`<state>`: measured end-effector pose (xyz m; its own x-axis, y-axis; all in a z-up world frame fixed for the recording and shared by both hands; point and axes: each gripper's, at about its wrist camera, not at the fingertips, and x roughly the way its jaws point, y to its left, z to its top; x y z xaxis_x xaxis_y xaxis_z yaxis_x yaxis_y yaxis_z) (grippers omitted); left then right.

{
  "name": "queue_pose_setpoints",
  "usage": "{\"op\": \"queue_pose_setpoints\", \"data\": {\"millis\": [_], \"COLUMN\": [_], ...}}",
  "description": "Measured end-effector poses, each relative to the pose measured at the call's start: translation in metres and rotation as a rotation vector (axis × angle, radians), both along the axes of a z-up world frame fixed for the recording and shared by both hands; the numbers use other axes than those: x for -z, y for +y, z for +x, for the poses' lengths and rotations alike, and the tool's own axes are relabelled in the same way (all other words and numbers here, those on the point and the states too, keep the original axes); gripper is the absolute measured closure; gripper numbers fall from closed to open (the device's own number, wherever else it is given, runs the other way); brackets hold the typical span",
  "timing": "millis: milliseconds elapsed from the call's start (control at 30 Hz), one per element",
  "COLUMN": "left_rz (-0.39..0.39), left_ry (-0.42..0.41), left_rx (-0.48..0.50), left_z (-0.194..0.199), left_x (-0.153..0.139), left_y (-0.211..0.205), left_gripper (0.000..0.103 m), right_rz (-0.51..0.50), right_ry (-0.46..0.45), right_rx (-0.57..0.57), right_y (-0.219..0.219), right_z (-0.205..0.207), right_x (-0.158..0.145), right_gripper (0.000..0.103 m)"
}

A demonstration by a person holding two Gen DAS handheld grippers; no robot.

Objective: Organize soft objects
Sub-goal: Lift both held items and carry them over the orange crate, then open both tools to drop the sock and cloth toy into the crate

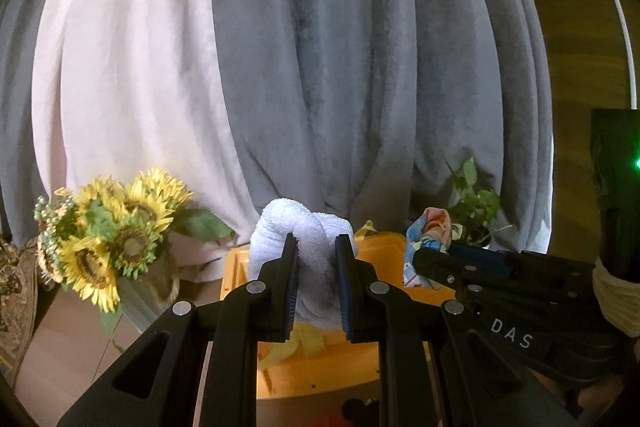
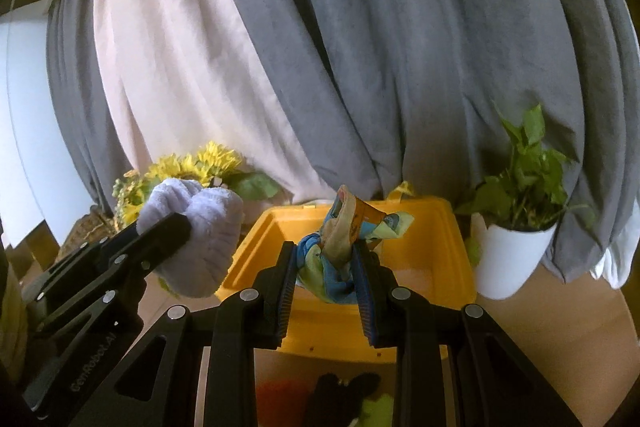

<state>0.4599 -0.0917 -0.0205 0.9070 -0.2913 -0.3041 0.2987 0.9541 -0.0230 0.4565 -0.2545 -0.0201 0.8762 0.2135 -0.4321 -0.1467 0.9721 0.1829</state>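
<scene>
Towel (image 1: 296, 247) and patterned cloth (image 2: 340, 251) carried toward yellow bin (image 2: 452, 267), each pinched in closed jaws.

Left gripper (image 1: 316, 259) clamped on white terry towel, bunched and bulging above the pads; right gripper (image 2: 326, 275) clamped on blue and cream patterned cloth, folds spilling out on top. Both bundles held in the air at the near rim of the bin, sunflowers (image 1: 120, 235) off to the left, potted plant (image 2: 520, 187) at the right. Best carried fully over the open bin before letting go, low enough that loose ends fall inside the rim and not over it; kept apart so the two pieces do not tangle.
</scene>
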Motion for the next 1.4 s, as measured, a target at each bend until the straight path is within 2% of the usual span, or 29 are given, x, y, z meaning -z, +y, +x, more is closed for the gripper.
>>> {"op": "queue_pose_setpoints", "data": {"millis": [233,500,733,967,1000,1067,1100,1133,1400], "left_rz": [0.013,0.028,0.043,0.074,0.077,0.083,0.087,0.089,0.097], "left_ry": [0.036,0.121,0.182,0.218,0.220,0.217,0.216,0.215,0.195], "left_rx": [0.003,0.009,0.017,0.001,-0.006,-0.016,-0.023,-0.029,-0.080], "left_z": [0.043,0.090,0.119,0.134,0.134,0.134,0.133,0.132,0.113], "left_x": [0.013,0.044,0.067,0.079,0.080,0.080,0.080,0.079,0.066], "left_y": [-0.008,-0.017,-0.020,-0.022,-0.022,-0.022,-0.021,-0.020,-0.015], "left_gripper": [0.084,0.084,0.081,0.070,0.064,0.059,0.059,0.059,0.043], "right_rz": [-0.013,0.000,-0.001,0.002,0.003,0.006,0.004,0.002,-0.014], "right_ry": [0.032,0.133,0.213,0.288,0.298,0.314,0.321,0.323,0.283], "right_rx": [0.003,0.006,0.014,0.029,0.029,0.036,0.039,0.047,0.093], "right_y": [-0.004,-0.010,-0.013,-0.017,-0.018,-0.019,-0.019,-0.019,-0.025], "right_z": [0.039,0.090,0.120,0.141,0.143,0.146,0.149,0.148,0.131], "right_x": [0.009,0.037,0.059,0.077,0.079,0.082,0.083,0.083,0.068], "right_gripper": [0.074,0.074,0.073,0.071,0.071,0.066,0.056,0.052,0.051]}}
